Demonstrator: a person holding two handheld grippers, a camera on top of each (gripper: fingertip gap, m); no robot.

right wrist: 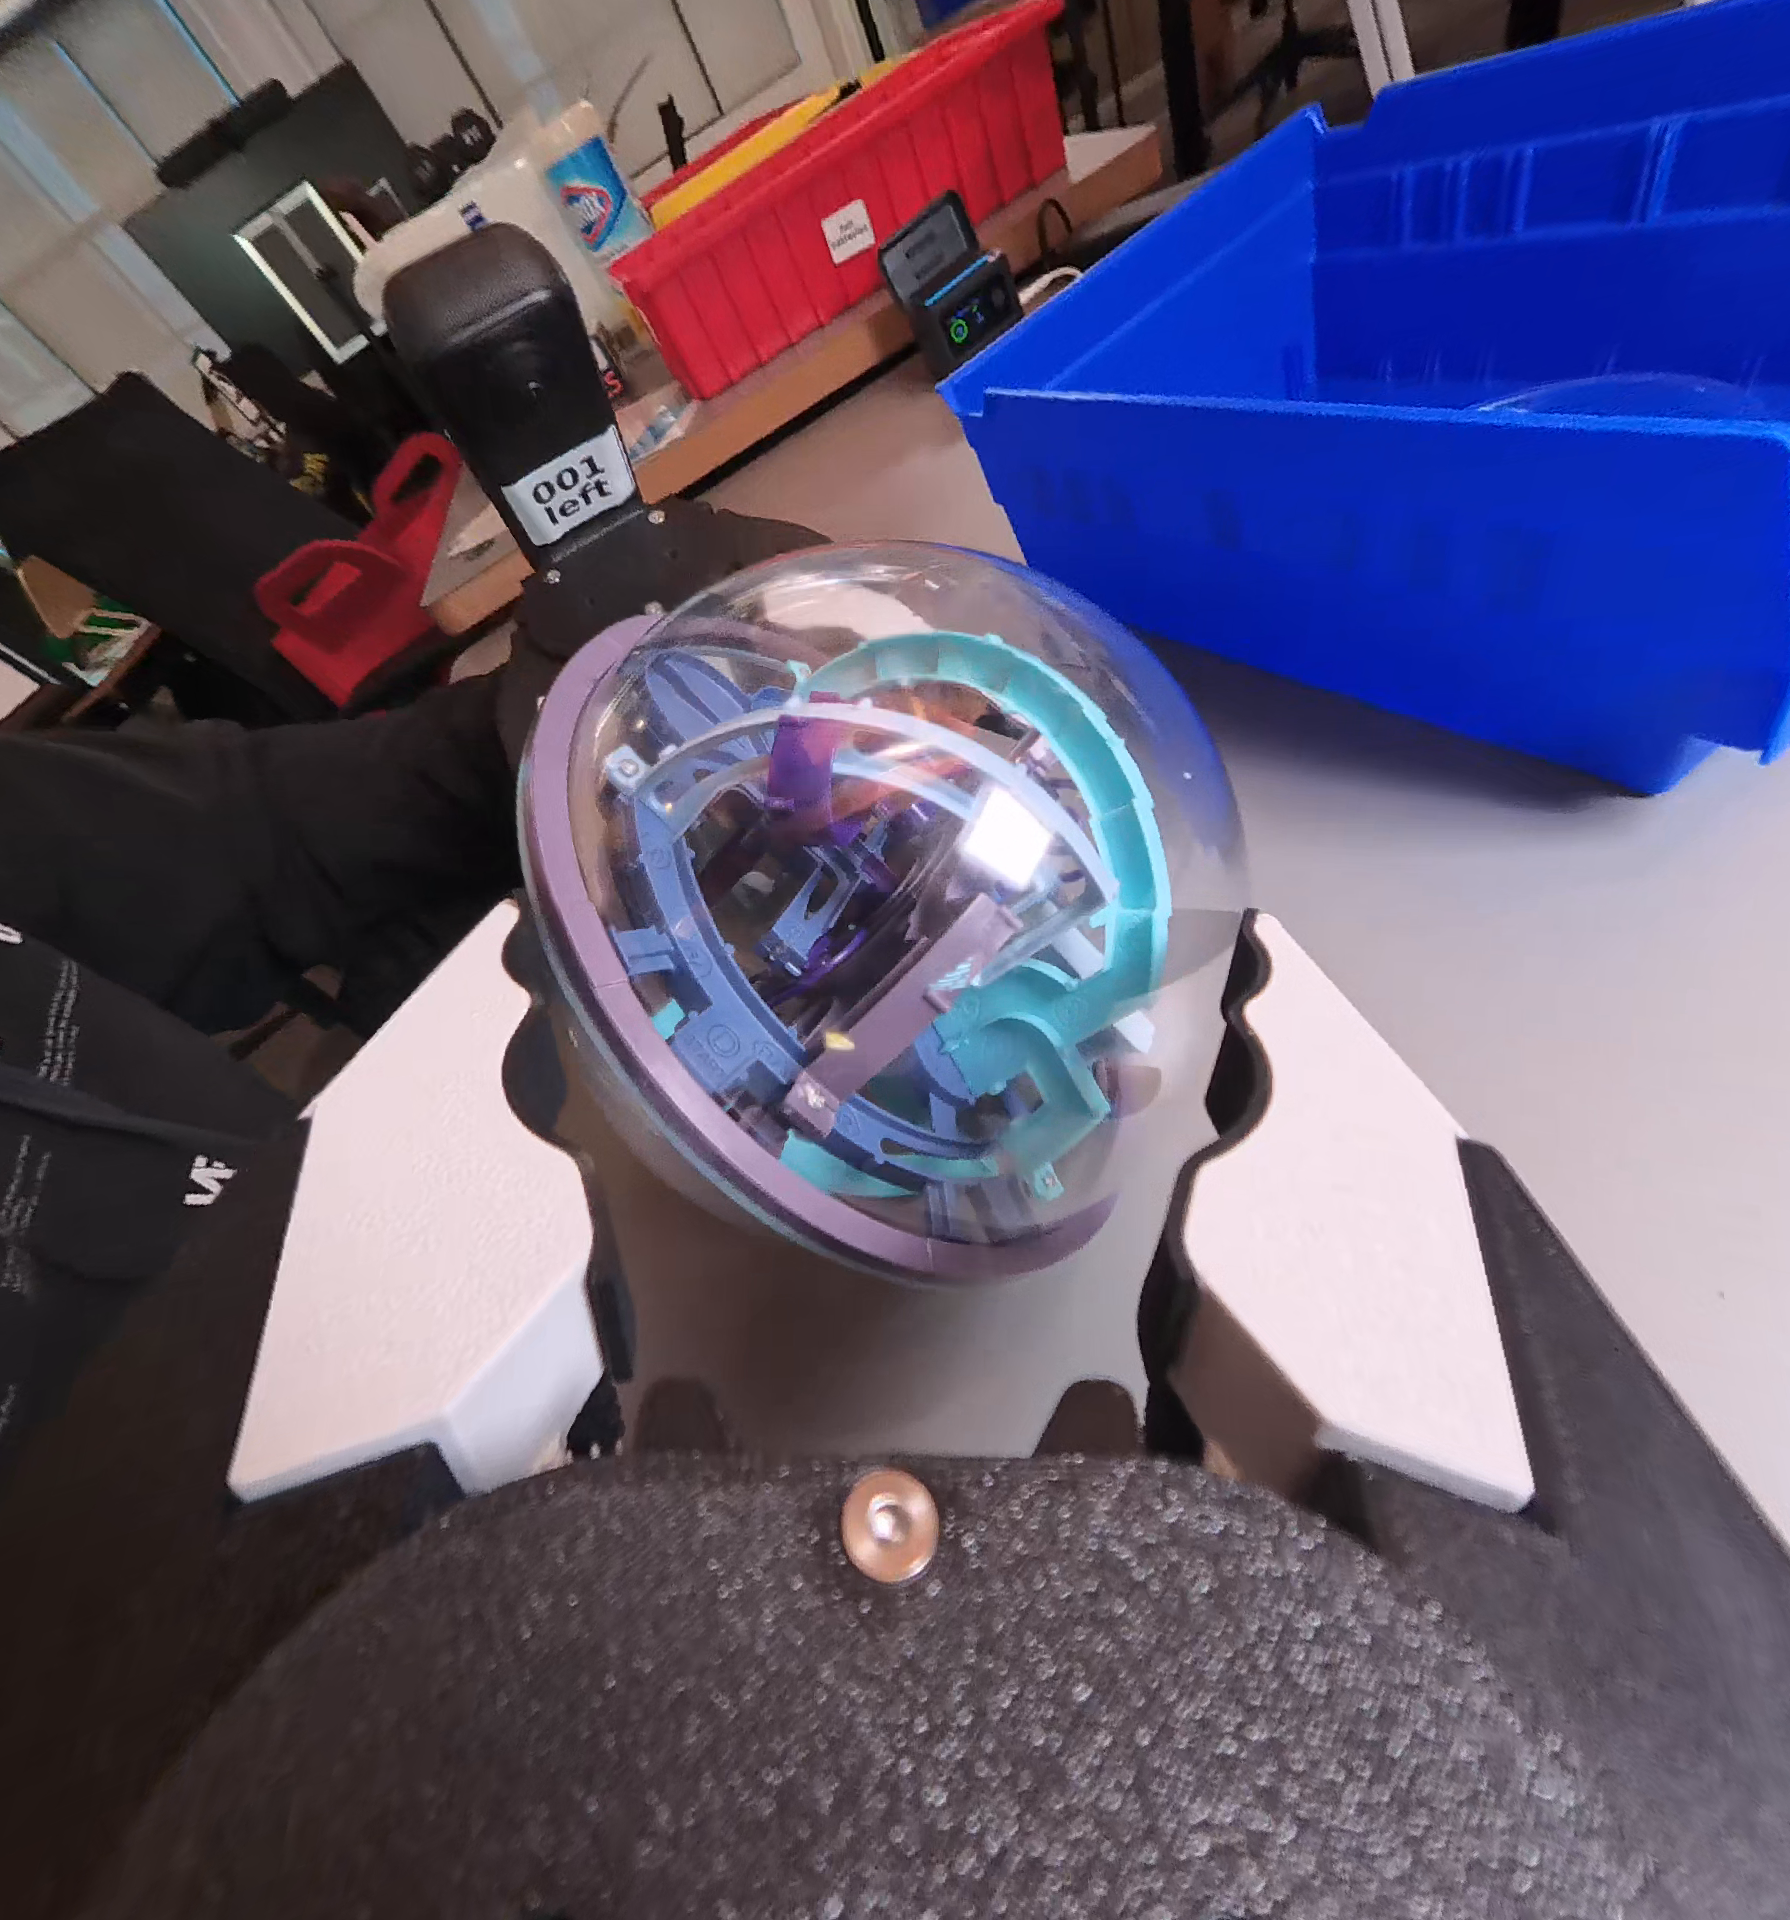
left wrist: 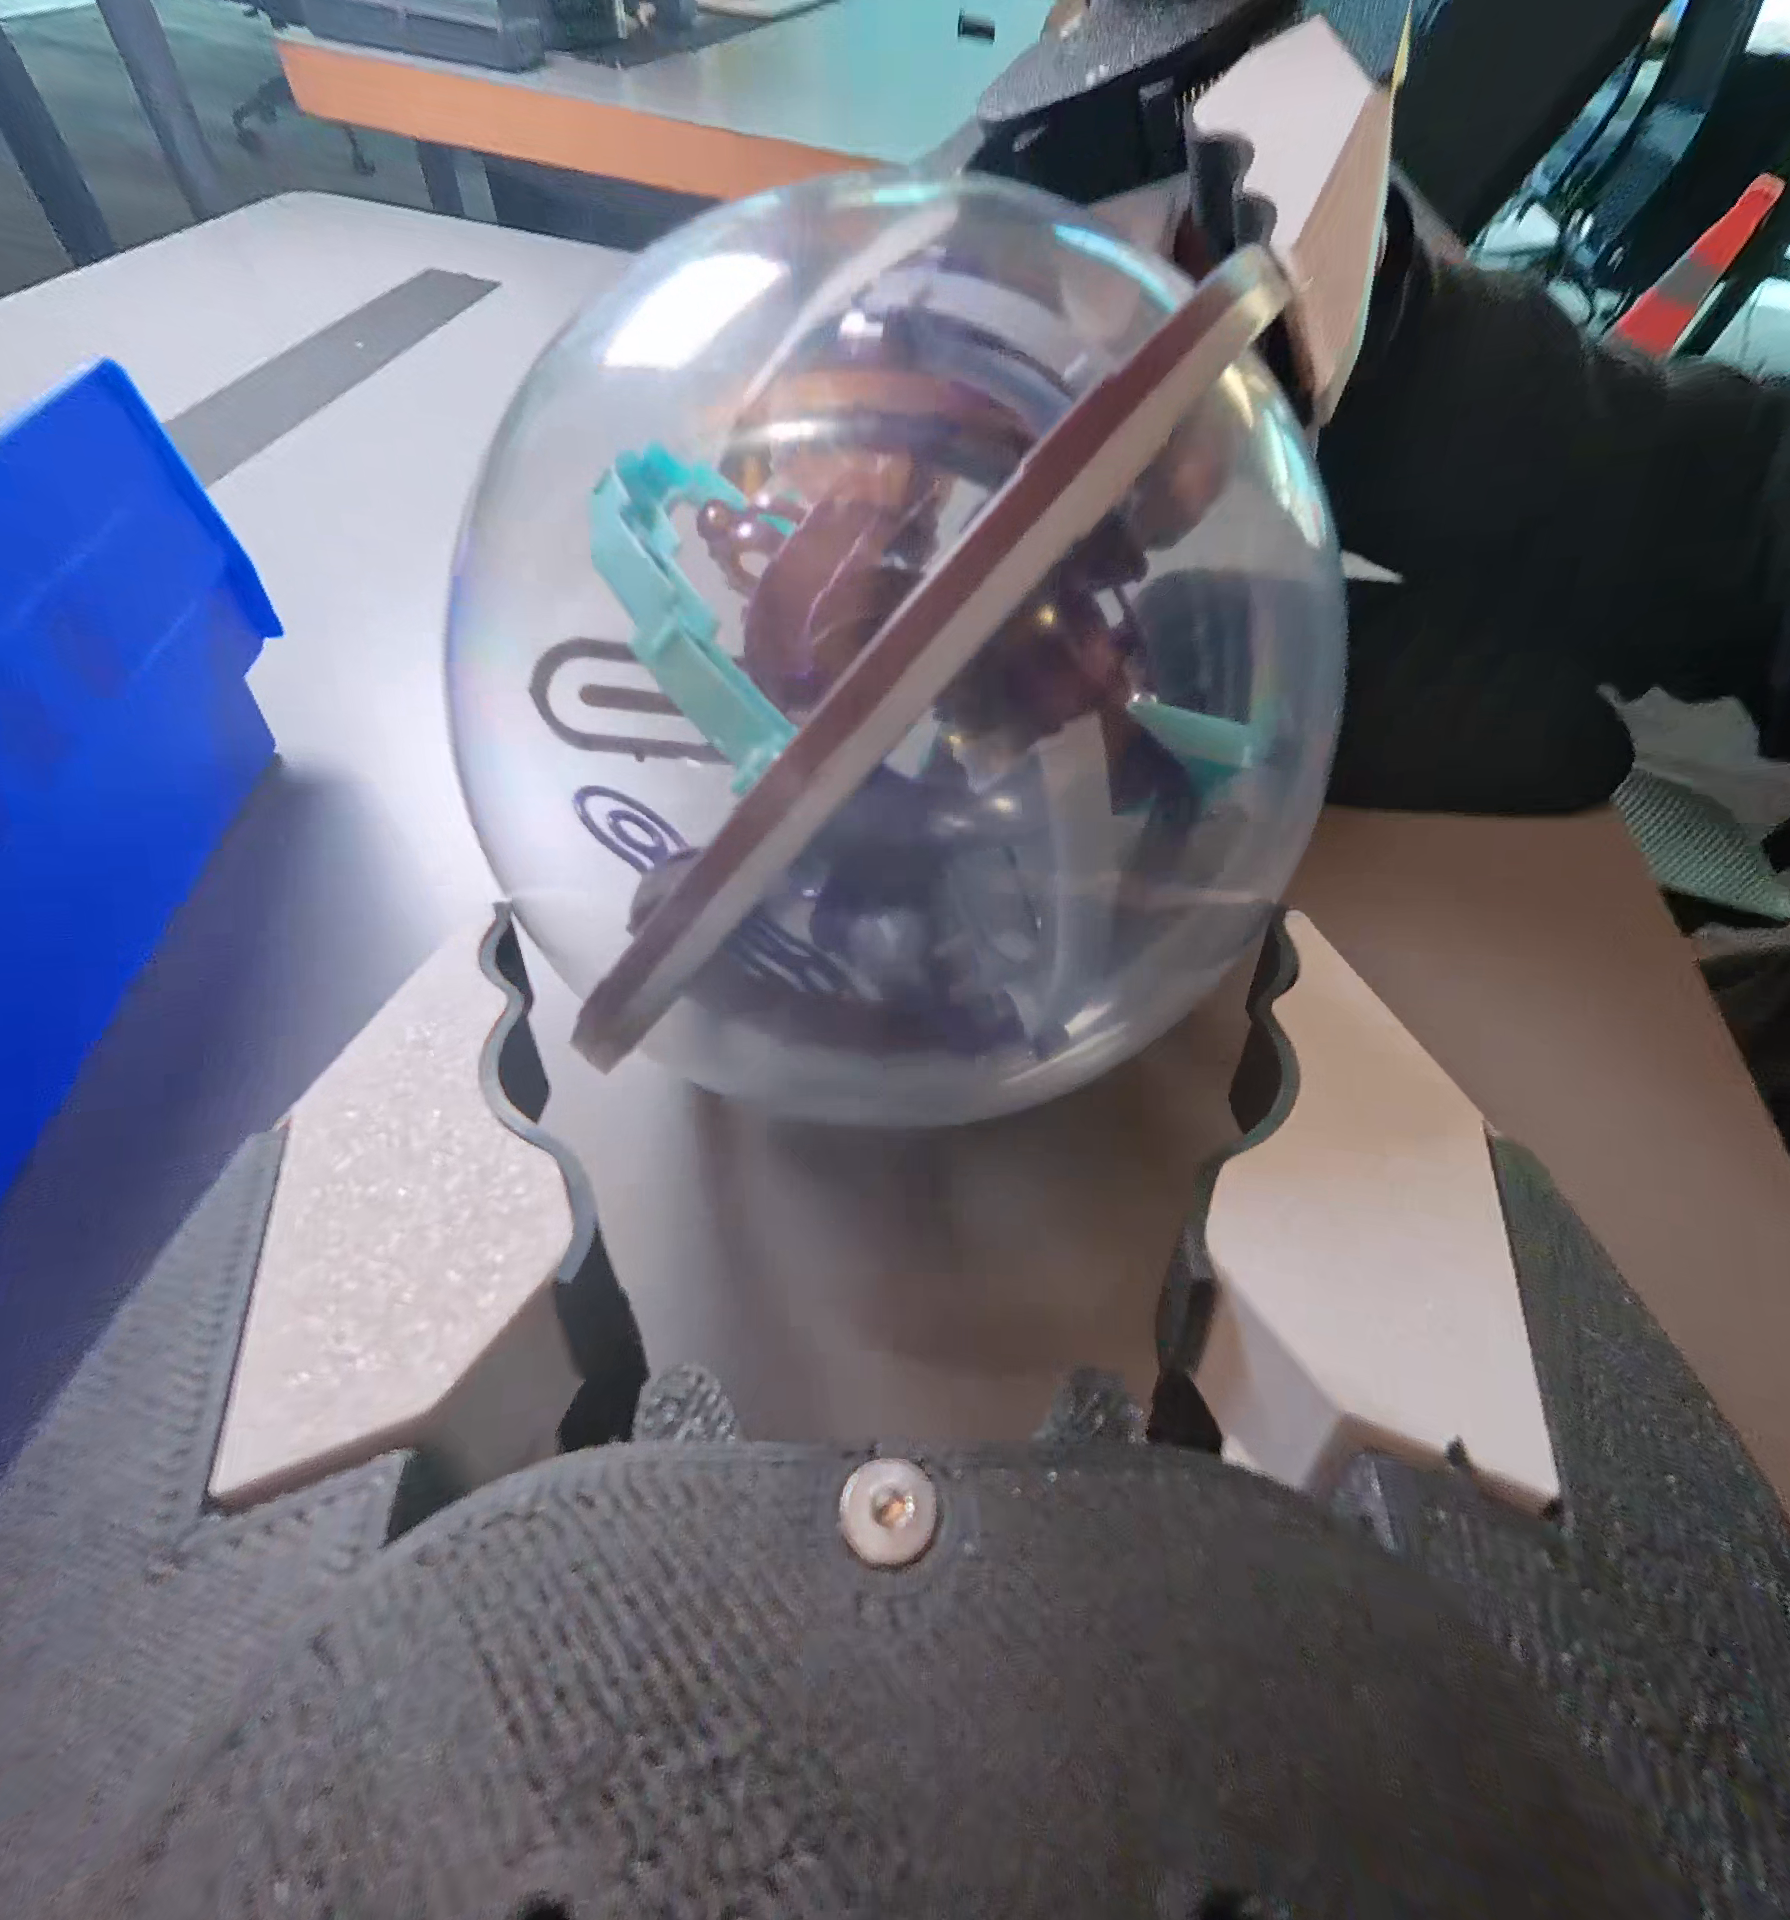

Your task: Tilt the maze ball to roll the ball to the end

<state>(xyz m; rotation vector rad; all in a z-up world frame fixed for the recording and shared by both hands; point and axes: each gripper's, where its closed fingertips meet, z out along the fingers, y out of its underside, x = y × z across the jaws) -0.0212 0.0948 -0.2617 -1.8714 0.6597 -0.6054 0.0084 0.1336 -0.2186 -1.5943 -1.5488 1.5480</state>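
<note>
maze ball (left wrist: 896, 644): straight ahead of both grippers, off the tabletop (right wrist: 1493, 987), near the blue bin (right wrist: 1442, 436)
left gripper (left wrist: 886, 925): my pads spread wide, hugging its lower sides
right gripper (right wrist: 880, 935): wide, clamped opposite
seam ring (right wrist: 600, 966): tilted; I judge both wrists must roll together

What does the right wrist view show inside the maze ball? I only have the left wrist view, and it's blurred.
Observer: It's sharp there. A teal track arcs under the clear dome of the maze ball.
Operator: And the ring?
Observer: The purple ring has a blue track running just inside it.
Operator: The blue bin?
Observer: The blue bin has dividers inside.
</note>
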